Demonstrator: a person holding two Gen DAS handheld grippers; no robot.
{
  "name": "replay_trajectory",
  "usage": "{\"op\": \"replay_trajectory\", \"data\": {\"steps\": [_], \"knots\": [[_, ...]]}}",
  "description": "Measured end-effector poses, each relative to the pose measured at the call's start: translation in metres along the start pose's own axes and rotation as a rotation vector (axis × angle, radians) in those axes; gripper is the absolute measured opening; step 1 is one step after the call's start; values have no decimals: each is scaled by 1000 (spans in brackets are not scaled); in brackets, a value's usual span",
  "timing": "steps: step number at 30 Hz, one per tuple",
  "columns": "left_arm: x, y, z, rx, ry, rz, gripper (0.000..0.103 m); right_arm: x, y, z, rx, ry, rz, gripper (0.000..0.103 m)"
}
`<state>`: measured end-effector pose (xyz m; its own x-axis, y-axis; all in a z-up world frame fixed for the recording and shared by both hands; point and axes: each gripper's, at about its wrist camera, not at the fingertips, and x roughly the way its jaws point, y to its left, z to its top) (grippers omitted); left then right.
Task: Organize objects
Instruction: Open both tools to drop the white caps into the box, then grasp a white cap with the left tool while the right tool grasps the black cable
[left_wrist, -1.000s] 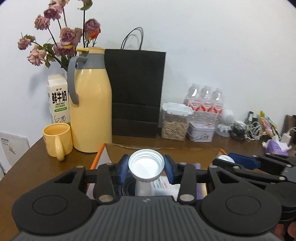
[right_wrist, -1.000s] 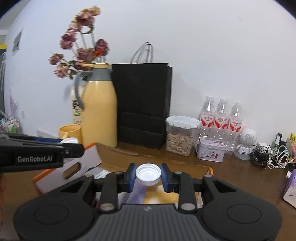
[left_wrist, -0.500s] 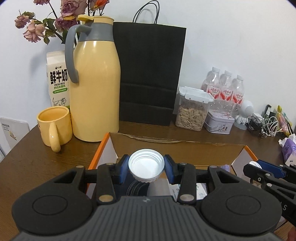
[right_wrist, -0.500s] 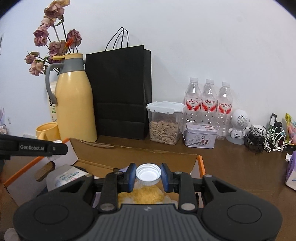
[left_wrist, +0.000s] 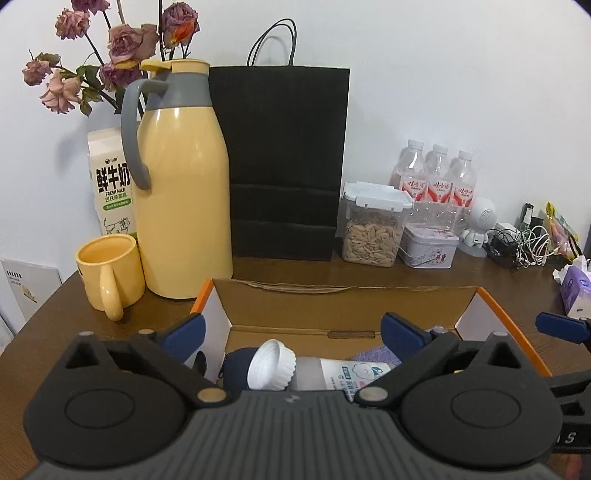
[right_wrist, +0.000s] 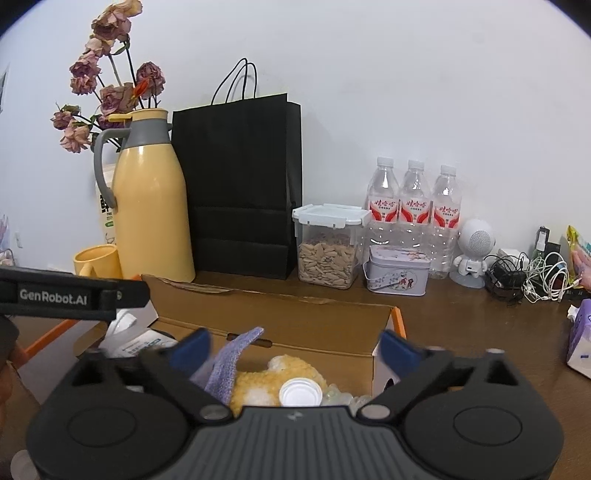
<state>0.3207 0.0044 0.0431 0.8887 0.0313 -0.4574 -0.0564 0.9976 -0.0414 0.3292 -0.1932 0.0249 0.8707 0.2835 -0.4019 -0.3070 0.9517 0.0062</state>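
An open cardboard box (left_wrist: 343, 302) with orange edges sits on the brown table; it also shows in the right wrist view (right_wrist: 295, 314). My left gripper (left_wrist: 291, 332) is open above the box. A white-capped bottle (left_wrist: 273, 365) lies on its side in the box just below it, free of the fingers. My right gripper (right_wrist: 295, 345) is open above the box's right part. A small white-capped bottle (right_wrist: 300, 392) stands below it beside a yellow plush (right_wrist: 266, 376) and a purple cloth (right_wrist: 231, 354).
Behind the box stand a yellow thermos (left_wrist: 181, 184), a yellow mug (left_wrist: 110, 273), a milk carton (left_wrist: 110, 184), a black paper bag (left_wrist: 284, 162), a seed container (left_wrist: 373, 225), a tin (left_wrist: 428, 245), three water bottles (left_wrist: 437, 177) and tangled cables (left_wrist: 524, 247).
Both grippers have opened and let go of their bottles. The left bottle now lies on its side in the box; the right bottle stands in the box beside the plush.
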Motion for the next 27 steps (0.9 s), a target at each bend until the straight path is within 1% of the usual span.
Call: {"op": "replay_trajectory", "data": {"steps": [9,12,18,27], "knots": [[-6,0,1,-4,-6,3,103,-8,3,0,-13,0,1,103],[-11,0,3,-8,-13,-8,103,-14,4,1,-17,-4,-1,103],[-27,-3,4,-5,-32,-15,103,-34,6,2,-40,-25,2,103],[-62,1,-7,6,-59,-20,103,-71,10,-4,-75,-54,-3,103]]}}
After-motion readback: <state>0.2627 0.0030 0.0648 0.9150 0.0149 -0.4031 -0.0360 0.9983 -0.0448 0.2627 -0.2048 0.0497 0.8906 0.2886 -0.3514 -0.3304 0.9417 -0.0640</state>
